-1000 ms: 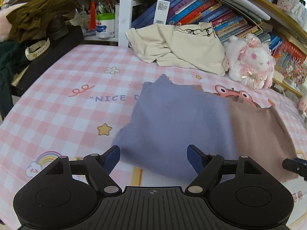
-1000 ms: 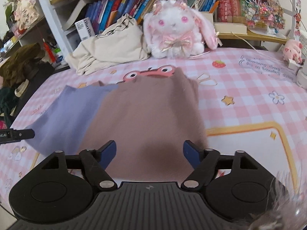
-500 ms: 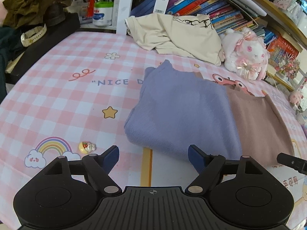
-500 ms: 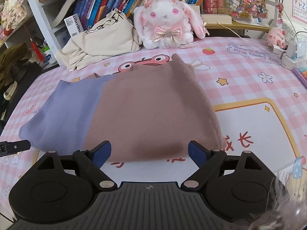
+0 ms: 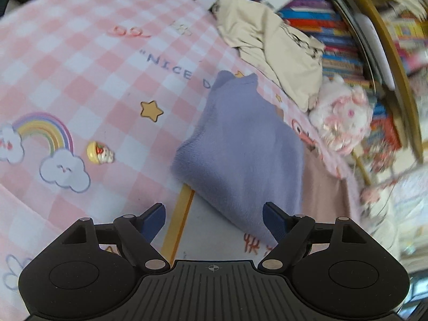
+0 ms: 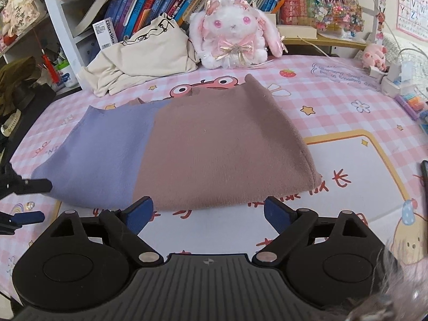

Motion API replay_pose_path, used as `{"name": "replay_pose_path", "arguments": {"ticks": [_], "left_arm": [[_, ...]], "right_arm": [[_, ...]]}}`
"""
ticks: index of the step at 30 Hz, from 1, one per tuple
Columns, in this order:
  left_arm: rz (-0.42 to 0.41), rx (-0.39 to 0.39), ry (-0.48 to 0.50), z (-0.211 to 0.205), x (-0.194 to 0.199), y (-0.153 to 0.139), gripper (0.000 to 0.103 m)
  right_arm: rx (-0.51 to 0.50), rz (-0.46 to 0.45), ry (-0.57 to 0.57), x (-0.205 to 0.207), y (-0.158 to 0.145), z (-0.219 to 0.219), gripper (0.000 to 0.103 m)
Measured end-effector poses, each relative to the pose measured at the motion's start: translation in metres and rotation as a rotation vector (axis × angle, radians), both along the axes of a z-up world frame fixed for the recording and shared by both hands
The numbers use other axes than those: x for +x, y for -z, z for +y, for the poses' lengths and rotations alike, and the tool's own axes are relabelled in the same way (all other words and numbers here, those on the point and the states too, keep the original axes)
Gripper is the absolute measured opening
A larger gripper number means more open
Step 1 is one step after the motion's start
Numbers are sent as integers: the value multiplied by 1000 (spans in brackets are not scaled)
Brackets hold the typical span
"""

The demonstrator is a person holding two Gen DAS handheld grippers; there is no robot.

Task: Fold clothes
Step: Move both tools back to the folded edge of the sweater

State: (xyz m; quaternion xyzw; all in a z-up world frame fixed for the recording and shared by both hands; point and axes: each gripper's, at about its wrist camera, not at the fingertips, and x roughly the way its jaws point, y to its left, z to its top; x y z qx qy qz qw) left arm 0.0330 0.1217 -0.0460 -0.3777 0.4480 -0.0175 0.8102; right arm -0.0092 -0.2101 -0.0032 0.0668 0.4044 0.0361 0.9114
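Two grippers, both empty. Left gripper (image 5: 212, 220) has jaws wide w/ nothing between the pads; right gripper (image 6: 208, 215) has jaws spreading wider right now, also nothing between them. Neither touches cloth.

Garment (image 6: 187, 149) lies flat on the pink checked mat (image 5: 80, 61), already folded into a rough rectangle: purple half (image 5: 240, 155) toward the left gripper, brown half (image 6: 222, 144) toward the right. Near hem sits just ahead of the right gripper's fingertips (image 6: 140, 215). Left gripper is by the purple end's near corner, tilted.

Judgement: next step looks like another fold, prob. purple end over brown, or near hem to far edge.

To do it well:
- Pinch all layers at a corner, not just the top one, else the fold peels apart.
- Take matching corners w/ both grippers so the edge lifts straight.
- Lift low, carry across, lay down edge on edge, then let go.
- Mind the small charm (image 5: 100, 152) on the mat left of the purple end; don't drag cloth over it.
- Beige top (image 6: 144, 53) and plush bunny (image 6: 231, 42) sit at the far side, near the garment's far edge; keep the fold short of them.
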Motion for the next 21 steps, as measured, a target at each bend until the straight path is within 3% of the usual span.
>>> {"name": "replay_pose_path", "arguments": {"ticks": [8, 14, 21], "left_arm": [[1, -273, -201, 28, 3, 24, 78], [-21, -305, -269, 31, 5, 28, 78], [-27, -373, -326, 35, 9, 34, 78]], "right_arm": [[-55, -19, -27, -9, -6, 9, 90], [-74, -32, -36, -10, -9, 11, 90], [-94, 31, -56, -6, -2, 13, 94]]}}
